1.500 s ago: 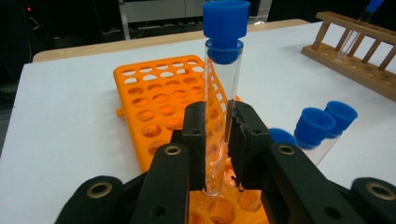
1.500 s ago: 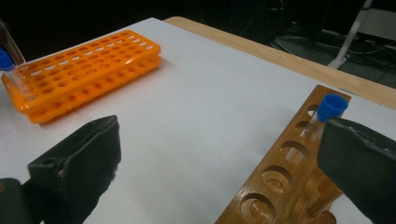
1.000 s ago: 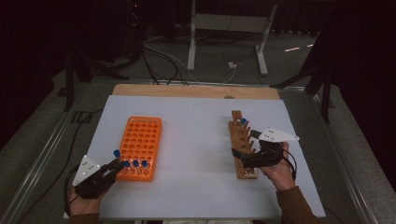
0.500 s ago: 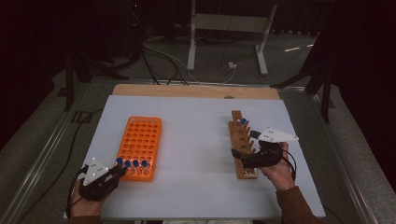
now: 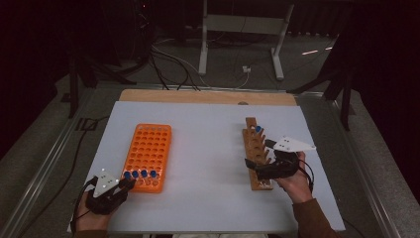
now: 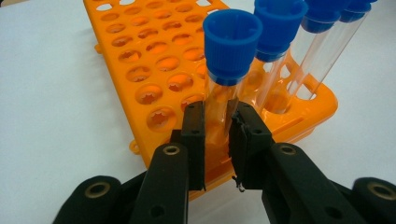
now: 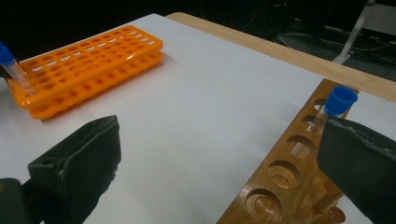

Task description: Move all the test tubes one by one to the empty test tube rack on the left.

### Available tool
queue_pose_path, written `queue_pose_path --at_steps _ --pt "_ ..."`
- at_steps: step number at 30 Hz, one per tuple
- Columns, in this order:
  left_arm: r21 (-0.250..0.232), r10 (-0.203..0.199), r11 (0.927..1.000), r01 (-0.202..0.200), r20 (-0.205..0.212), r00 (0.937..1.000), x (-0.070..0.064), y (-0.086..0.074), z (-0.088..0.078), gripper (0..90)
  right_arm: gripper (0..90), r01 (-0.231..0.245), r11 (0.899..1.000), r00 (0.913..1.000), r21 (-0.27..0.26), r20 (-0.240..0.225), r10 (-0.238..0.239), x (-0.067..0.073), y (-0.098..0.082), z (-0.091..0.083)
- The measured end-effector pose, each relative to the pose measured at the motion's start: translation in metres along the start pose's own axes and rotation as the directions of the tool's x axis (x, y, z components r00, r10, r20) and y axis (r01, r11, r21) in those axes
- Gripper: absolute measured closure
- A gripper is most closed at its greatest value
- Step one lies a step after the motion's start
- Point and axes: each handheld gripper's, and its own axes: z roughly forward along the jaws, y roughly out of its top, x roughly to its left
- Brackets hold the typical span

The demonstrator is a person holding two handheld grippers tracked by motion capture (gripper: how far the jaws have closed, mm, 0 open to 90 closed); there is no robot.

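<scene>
The left gripper (image 6: 216, 135) jaws are clenched on a blue-capped tube (image 6: 229, 70) in the orange rack (image 6: 154, 60); the right gripper (image 7: 219, 163) jaws stand released beside the wooden rack (image 7: 285, 182).

White table (image 5: 208, 148) carrying two racks.
Orange rack (image 5: 148, 153) is lying on its left part, wooden rack (image 5: 256, 153) is lying on its right, well apart.

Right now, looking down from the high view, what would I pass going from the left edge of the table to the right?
Left gripper closed on a blue-capped test tube → orange tube rack → bare white tabletop → wooden tube rack → right gripper, its fingers open.
</scene>
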Motion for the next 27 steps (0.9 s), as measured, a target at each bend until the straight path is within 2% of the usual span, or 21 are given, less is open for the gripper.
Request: queue_pose_path --at_steps 2,5,11,16,20,23,26,27 --pt "-0.01 -0.015 0.9998 0.015 -0.003 0.9999 0.001 -0.001 -0.002 74.4 0.2 0.0 1.0 1.0 0.0 0.001 0.0 0.0 0.0 0.0" --pt "-0.061 -0.047 0.997 0.047 0.013 0.9988 0.004 0.0 -0.01 66.5 0.1 -0.001 1.0 1.0 -0.003 0.003 0.001 -0.001 0.0 0.0" --pt "-0.164 -0.072 0.9837 0.075 0.024 0.9971 0.004 0.006 -0.025 55.2 0.2 -0.005 1.0 1.0 -0.003 0.005 0.005 -0.002 0.0 -0.001" --pt "-0.209 -0.081 0.9738 0.088 0.042 0.9958 0.003 0.013 -0.03 50.2 0.2 -0.009 1.0 0.9999 -0.005 0.009 0.009 -0.003 0.001 -0.001" --pt "-0.247 -0.101 0.9629 0.109 0.043 0.9939 0.001 0.02 -0.033 41.2 0.2 -0.012 1.0 0.9998 -0.006 0.013 0.012 -0.003 0.001 -0.001" --pt "-0.271 -0.116 0.9549 0.12 0.033 0.9927 -0.001 0.028 -0.036 32.3 0.1 -0.014 1.0 0.9998 -0.007 0.015 0.014 -0.003 0.002 -0.001" --pt "-0.282 -0.131 0.9489 0.141 0.053 0.99 -0.003 0.038 -0.036 21.1 0.2 -0.015 1.0 0.9997 -0.01 0.017 0.015 -0.004 0.004 -0.002" --pt "-0.283 -0.13 0.9489 0.14 0.054 0.99 -0.003 0.041 -0.035 17.0 0.2 -0.013 1.0 0.9997 -0.012 0.018 0.013 -0.004 0.005 -0.002"
